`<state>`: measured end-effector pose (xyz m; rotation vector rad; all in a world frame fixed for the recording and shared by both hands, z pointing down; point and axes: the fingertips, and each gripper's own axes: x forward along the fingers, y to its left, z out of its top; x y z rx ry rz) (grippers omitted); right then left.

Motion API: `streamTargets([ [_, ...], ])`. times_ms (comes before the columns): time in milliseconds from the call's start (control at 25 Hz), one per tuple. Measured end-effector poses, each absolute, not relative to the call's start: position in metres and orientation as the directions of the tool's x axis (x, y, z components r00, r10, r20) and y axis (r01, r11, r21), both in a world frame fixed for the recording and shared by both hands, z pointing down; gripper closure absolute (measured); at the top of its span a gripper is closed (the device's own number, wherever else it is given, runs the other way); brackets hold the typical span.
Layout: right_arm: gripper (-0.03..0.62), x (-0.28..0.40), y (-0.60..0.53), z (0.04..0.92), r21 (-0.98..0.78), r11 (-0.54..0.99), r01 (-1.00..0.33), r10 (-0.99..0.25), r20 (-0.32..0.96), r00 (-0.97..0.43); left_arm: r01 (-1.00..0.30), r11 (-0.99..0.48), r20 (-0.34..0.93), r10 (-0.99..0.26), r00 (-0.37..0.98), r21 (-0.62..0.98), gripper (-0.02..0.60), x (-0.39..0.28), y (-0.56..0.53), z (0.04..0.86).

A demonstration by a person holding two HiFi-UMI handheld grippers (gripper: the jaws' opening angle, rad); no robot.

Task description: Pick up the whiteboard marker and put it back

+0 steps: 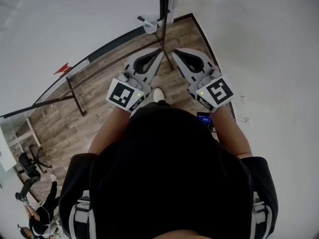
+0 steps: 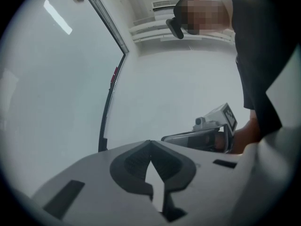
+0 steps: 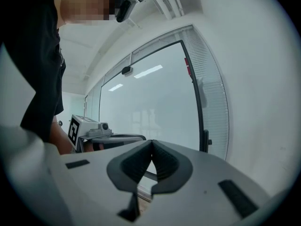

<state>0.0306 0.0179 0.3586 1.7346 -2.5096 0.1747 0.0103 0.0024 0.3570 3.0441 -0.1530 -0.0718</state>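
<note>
**A:** Since no view shows the whiteboard marker, where do you place it?

**B:** I cannot. It is not on the wood floor or by the glass wall. Its direction from the fingers and its long axis are unknown, and neither hand can be called nearer.

**A:** And the grippers?

**B:** The left gripper and right gripper are both clenched tip to tip on nothing. They sit level, side by side, aimed towards the wall's dark frame.

**A:** What is hidden?

**B:** The person's head and shoulders fill the lower head view. Any tray or counter that might hold the marker is out of frame. Finding it probably comes first.
</note>
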Motion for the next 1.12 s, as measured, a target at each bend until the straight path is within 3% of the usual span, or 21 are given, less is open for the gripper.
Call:
streamTargets([
  [680, 0.600, 0.030, -0.028, 0.371, -0.050, 0.345, -0.937, -0.923, 0.165, -0.349, -0.108, -0.988, -0.042, -0.113, 0.993, 0.114, 0.577, 0.005, -0.049, 0.368],
  [1120, 0.600, 0.064, -0.060, 0.363, -0.045, 0.469, -0.882, -0.871, 0.138, -0.471, -0.231, -0.969, -0.040, -0.235, 0.971, 0.084, 0.577, 0.037, -0.075, 0.359],
])
